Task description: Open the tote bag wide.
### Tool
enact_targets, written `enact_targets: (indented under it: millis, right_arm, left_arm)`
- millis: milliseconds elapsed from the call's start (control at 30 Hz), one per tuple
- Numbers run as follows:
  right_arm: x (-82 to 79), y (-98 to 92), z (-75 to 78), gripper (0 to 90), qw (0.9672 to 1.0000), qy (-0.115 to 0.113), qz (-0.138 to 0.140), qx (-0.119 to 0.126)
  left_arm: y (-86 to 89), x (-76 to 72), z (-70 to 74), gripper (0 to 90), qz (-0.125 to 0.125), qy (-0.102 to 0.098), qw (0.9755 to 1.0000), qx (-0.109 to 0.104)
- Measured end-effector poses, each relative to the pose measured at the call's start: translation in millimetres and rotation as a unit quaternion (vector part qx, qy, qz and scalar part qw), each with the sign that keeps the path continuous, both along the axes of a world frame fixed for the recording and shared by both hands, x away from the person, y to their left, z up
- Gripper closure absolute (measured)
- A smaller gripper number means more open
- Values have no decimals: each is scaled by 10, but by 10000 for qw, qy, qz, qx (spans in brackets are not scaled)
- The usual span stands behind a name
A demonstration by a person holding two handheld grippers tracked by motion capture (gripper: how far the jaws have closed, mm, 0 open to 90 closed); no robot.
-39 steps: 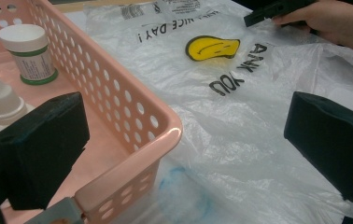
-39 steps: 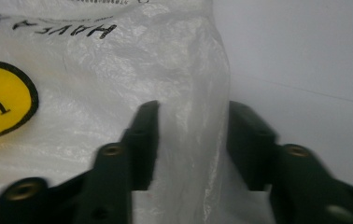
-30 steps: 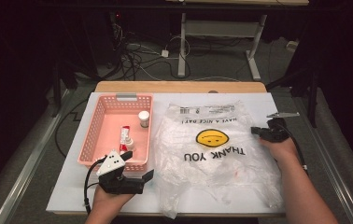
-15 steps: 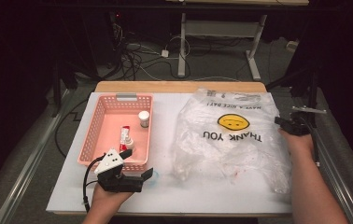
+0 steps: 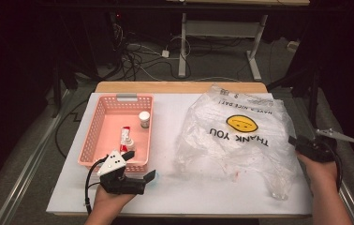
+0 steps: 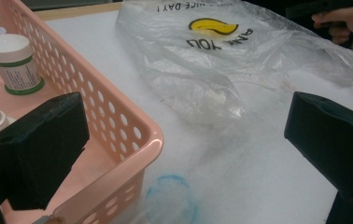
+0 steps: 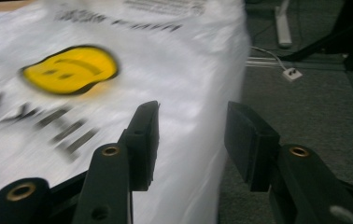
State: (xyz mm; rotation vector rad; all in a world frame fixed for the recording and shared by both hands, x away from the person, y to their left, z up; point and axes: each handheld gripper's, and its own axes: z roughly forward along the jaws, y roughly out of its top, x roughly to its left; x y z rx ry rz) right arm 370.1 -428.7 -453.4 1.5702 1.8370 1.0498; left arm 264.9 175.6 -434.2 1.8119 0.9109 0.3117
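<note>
A clear plastic bag [image 5: 240, 136] printed with a yellow smiley and "THANK YOU" lies spread over the right half of the white table [image 5: 165, 117]. My right gripper [image 5: 294, 141] is at the bag's right edge, by the table's side. Its jaws have just been opening. In the right gripper view the right gripper [image 7: 191, 140] stands open, with the blurred bag [image 7: 72, 70] lying across the gap and neither pad pressing on it. My left gripper [image 5: 140, 165] rests open at the front corner of the pink basket [image 5: 101, 123]. In the left gripper view its jaws [image 6: 184, 144] straddle the basket corner [image 6: 135, 128] with nothing held.
In the basket stand a white-capped jar [image 5: 144, 119] and a red-and-white tube [image 5: 127, 137]; the jar [image 6: 15, 63] is close to my left jaw. A faint blue ring [image 6: 152, 193] marks the table. Dark floor with cables and desk legs lies beyond the table's far and right edges.
The right gripper has travelled to the right, dragging the bag with it across the table, and its jaws have gone from shut to open. The left gripper has stayed put.
</note>
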Motion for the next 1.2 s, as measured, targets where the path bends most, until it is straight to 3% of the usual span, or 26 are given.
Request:
enact_targets:
  millis: [200, 367, 467, 600, 700, 733, 767, 800, 833, 867, 900, 1000, 1200]
  right_arm:
    - [-600, 240, 79, 541, 9989, -133, 423, -156]
    - [-1028, 381, 142, 428, 9970, -387, 655, 121]
    - [-1158, 476, 116, 308, 9948, -318, 858, 443]
    - [-1272, 531, 47, 306, 9955, -110, 859, 380]
    - [-1366, 577, 4, 424, 9961, -29, 869, 127]
    - [-1373, 584, -13, 560, 9950, 60, 981, 154]
    - [-1373, 584, -13, 560, 9950, 60, 981, 154]
    - [-1372, 589, -24, 641, 9947, 90, 1019, 113]
    - [-1361, 630, -65, 830, 9934, 212, 1128, -39]
    - [-1361, 630, -65, 830, 9934, 212, 1128, -39]
    - [-1350, 660, -83, 891, 9927, 251, 1178, -87]
    - [-1331, 777, -83, 900, 9903, 260, 1356, -178]
    - [-1301, 1114, -62, 900, 9822, 168, 1839, -334]
  left_arm:
    - [30, -27, 8, 0, 13, -69, 10000, -12]
    - [-7, -15, -15, 0, -35, -37, 10000, 27]
    - [-38, -21, -24, 0, -85, -47, 9999, 64]
    - [-82, -36, -45, 0, -147, -31, 9998, 91]
    - [-110, -40, -51, 0, -202, -31, 9997, 104]
    - [-119, -39, -54, 0, -211, -24, 9997, 103]
    - [-126, -42, -52, 0, -216, -19, 9997, 100]
    - [-132, -48, -46, 0, -220, -29, 9997, 87]
    - [-137, -55, -39, 0, -230, -54, 9997, 86]
    - [-140, -61, -32, 0, -233, -82, 9996, 97]
    - [-138, -64, -26, 0, -233, -105, 9996, 104]
    - [-114, -49, -21, 0, -187, -104, 9998, 46]
    - [-54, -21, -25, 0, -75, -101, 9999, -2]
